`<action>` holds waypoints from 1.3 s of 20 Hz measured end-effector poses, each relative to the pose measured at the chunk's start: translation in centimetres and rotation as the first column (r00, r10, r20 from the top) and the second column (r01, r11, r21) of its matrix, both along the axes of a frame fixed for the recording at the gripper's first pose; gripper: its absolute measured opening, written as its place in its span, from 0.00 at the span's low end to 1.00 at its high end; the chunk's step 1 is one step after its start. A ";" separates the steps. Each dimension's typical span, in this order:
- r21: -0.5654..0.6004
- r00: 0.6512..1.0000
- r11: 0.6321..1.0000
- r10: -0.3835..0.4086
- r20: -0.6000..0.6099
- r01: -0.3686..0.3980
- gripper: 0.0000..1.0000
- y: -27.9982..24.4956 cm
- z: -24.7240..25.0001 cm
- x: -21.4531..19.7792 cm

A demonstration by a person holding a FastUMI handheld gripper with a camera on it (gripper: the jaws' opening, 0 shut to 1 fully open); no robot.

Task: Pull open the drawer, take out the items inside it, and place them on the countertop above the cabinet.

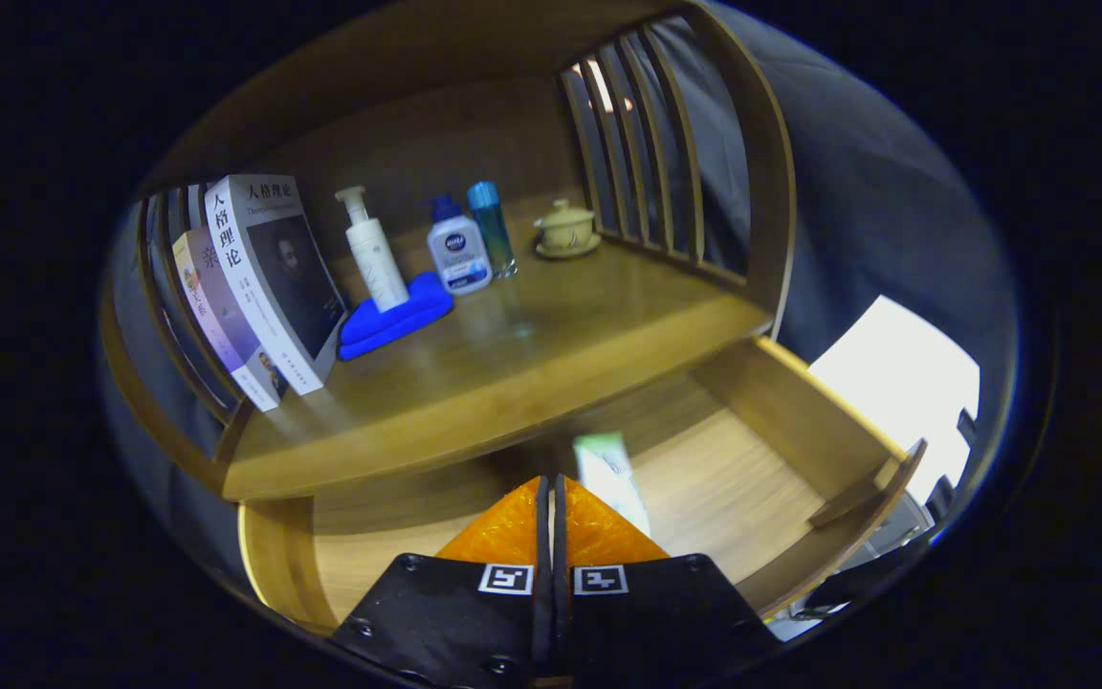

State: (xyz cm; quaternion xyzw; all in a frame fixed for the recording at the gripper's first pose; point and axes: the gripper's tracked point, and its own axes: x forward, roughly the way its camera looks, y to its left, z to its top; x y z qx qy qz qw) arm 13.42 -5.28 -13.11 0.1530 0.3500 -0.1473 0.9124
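Gripper [553, 488] fingers pressed together, holding nothing, poised over open drawer [781, 421]. Pale green-and-white tube [611, 477] lying on drawer floor just right of fingertips, long axis running away toward desk [532, 354], far end blurred.

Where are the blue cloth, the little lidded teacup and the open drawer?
blue cloth [396, 316]: gripper view, middle of its folded top.
lidded teacup [566, 228]: gripper view, side of the cup.
open drawer [781, 407]: gripper view, its side wall.
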 end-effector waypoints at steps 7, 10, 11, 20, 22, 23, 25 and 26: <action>0.020 0.980 1.000 -0.011 -0.198 0.015 0.05 -1.6 -3.8 -2.8; 0.033 0.970 0.998 -0.040 -0.239 0.049 0.42 -3.4 -4.8 -2.4; 0.036 0.964 0.998 -0.042 -0.262 0.053 0.53 -3.9 -5.4 -2.5; 0.122 0.917 0.989 -0.034 -0.396 0.089 0.96 -6.7 -9.2 -1.6; 0.145 0.904 0.984 -0.029 -0.426 0.100 0.96 -6.5 -10.3 -2.0; 0.169 0.900 0.980 -0.023 -0.436 0.107 0.89 -6.2 -10.9 -2.0; 0.205 0.886 0.970 -0.020 -0.463 0.128 0.75 -5.7 -11.9 -2.3; 0.192 0.887 0.973 -0.028 -0.460 0.131 0.68 -5.9 -11.8 -2.2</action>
